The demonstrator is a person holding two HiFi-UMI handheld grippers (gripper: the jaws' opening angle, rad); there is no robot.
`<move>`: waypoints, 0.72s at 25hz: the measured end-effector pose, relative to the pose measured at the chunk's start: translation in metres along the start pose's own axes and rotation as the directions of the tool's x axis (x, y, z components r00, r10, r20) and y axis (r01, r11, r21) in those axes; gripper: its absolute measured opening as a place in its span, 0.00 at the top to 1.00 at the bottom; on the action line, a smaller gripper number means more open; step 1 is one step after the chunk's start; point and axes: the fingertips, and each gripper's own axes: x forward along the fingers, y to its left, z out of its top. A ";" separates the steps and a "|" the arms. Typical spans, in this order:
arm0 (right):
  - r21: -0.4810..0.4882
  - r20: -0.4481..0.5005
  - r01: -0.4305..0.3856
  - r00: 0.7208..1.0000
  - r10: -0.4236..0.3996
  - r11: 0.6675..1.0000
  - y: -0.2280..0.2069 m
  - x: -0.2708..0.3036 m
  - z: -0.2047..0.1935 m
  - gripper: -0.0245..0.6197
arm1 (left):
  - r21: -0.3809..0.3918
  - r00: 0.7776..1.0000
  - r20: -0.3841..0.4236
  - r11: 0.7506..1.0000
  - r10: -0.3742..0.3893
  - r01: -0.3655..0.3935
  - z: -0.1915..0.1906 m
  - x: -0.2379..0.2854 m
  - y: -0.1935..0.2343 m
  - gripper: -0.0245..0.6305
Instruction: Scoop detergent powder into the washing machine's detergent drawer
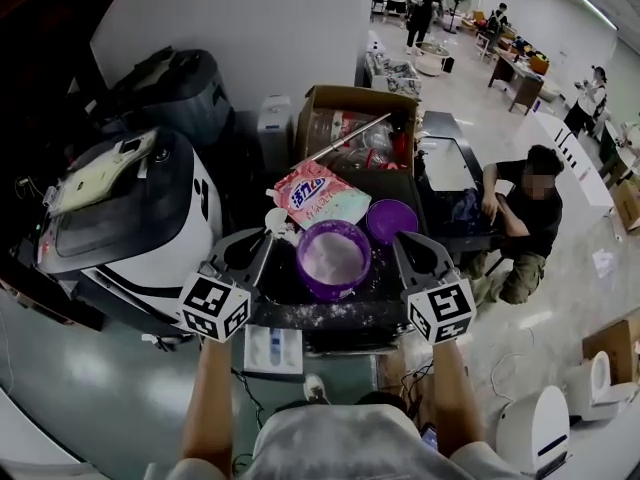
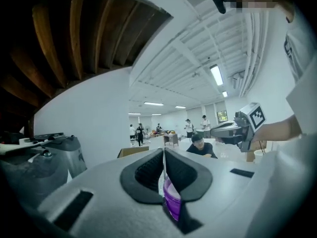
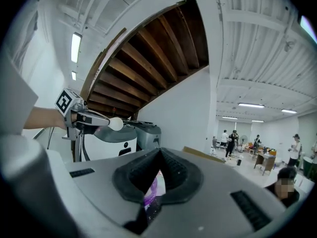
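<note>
Head camera is looking steeply down from above on left gripper [image 1: 262, 242], right gripper [image 1: 402, 242] and the purple tub [image 1: 333, 258] between them. Each gripper camera is riding close behind its own jaws, tilting up toward the ceiling [image 2: 198, 48]; both are sharing the tub, the opposite gripper and the seated person [image 1: 525, 226].

Both forearms [image 1: 205, 398] fwd, L hand-held gripper [image 1: 262, 240] pinching scoop [image 1: 276, 219] — R hand-held gripper [image 1: 402, 240] jaws together
</note>
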 end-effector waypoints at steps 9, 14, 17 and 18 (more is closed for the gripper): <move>0.067 -0.061 -0.021 0.998 0.025 0.998 -0.017 0.036 -0.026 0.95 | -0.059 0.983 -0.104 0.987 -0.154 0.149 -0.023 0.053 -0.008 0.94; 0.126 -0.084 -0.088 0.992 0.099 0.988 -0.012 0.048 -0.044 0.95 | -0.024 0.925 -0.310 0.974 -0.222 0.226 -0.056 0.075 -0.022 0.94; 0.148 -0.093 -0.114 0.987 0.129 0.982 -0.013 0.050 -0.053 0.95 | -0.023 0.877 -0.396 0.957 -0.273 0.288 -0.069 0.087 -0.032 0.94; 0.153 -0.098 -0.119 0.986 0.135 0.981 -0.014 0.050 -0.056 0.95 | -0.021 0.861 -0.420 0.952 -0.286 0.306 -0.072 0.090 -0.035 0.94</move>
